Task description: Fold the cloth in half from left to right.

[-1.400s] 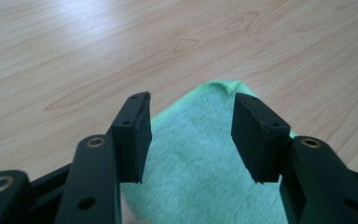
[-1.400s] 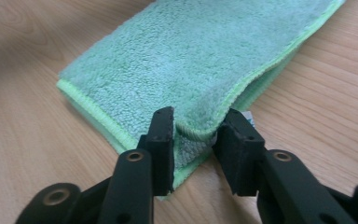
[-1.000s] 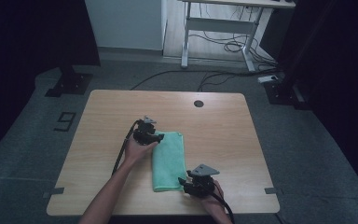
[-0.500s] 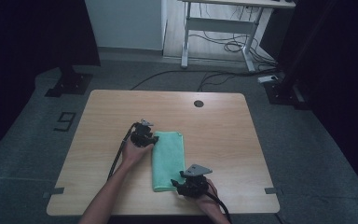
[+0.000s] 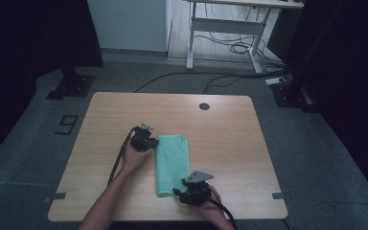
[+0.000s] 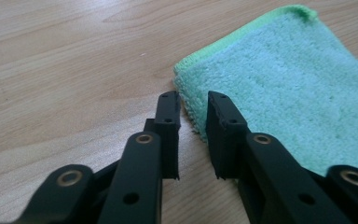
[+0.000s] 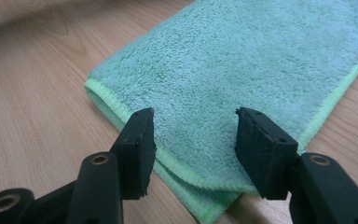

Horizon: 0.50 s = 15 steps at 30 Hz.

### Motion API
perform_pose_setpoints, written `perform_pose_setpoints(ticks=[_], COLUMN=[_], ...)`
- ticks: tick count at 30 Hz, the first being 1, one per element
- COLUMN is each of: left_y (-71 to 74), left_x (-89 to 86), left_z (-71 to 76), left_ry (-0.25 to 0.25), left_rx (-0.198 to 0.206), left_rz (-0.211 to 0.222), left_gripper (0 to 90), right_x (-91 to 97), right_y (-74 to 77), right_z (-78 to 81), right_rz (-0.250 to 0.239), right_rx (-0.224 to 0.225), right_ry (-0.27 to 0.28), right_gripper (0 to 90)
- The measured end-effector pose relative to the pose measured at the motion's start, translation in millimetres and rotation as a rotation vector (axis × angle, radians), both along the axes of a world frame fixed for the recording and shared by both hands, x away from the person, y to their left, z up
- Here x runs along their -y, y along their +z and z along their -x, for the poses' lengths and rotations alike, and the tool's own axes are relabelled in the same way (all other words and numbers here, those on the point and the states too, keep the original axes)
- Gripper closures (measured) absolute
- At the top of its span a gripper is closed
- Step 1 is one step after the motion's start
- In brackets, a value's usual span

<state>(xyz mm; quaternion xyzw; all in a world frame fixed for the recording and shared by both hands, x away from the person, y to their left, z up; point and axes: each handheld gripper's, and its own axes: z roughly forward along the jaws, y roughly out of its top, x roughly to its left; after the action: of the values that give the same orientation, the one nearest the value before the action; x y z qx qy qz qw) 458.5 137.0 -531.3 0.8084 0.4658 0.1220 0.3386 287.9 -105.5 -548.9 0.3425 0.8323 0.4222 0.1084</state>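
Microfibre cloth (image 5: 172, 164), green, folded into a long strip, lying flat on the wooden counter (image 5: 230, 139) a little below the middle of the high frame, long axis running up and down the picture. Stitched lighter-green hem along its edges.

Left tool (image 5: 144, 140) just beside the cloth's upper left corner in the high frame, held by the left hand (image 5: 134, 157), forearm entering from the bottom edge. Cable trailing down and to the left along the counter. In the left gripper view (image 6: 193, 128), jaws slightly apart with a narrow gap, gripping nothing; tips low over the counter, right at the cloth's near hemmed corner (image 6: 284, 88), the right-hand jaw overlapping the cloth's edge in the picture, the left-hand jaw over bare wood. Contact between tips and cloth impossible to tell.

Right tool (image 5: 194, 190) at the cloth's lower right end in the high frame, near the counter's bottom edge, grey three-cornered plate on top, right hand (image 5: 211, 203) behind it. In the right gripper view (image 7: 193, 140), jaws wide apart, clamping nothing, straddling the folded end of the cloth (image 7: 242, 60); two layers visible at that corner, the hem of each showing between the jaws. Left-hand jaw at the cloth's hemmed edge, right-hand jaw over the cloth near its other hem.

Dark round grommet hole (image 5: 203, 106) in the counter near its far edge, well apart from the cloth. Grey floor (image 5: 33, 143) around the counter, a painted "9" (image 5: 66, 124) at the left.
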Motion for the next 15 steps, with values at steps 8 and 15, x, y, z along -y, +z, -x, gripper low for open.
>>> perform_pose_setpoints(ticks=[8, 15], left_y=[16.0, 7.2], left_x=[9.1, 15.8], left_z=[10.8, 8.2], left_ry=[-0.029, -0.031], left_rx=[0.044, 0.015], left_rz=[0.025, 0.022], left_gripper=[62.9, 61.4], right_x=[3.8, -7.8], right_y=[7.8, 6.8], right_z=[5.8, 8.2], right_rz=[-0.032, -0.013], right_rx=[0.015, 0.029], right_ry=[0.027, 0.077], right_gripper=[45.4, 44.7])
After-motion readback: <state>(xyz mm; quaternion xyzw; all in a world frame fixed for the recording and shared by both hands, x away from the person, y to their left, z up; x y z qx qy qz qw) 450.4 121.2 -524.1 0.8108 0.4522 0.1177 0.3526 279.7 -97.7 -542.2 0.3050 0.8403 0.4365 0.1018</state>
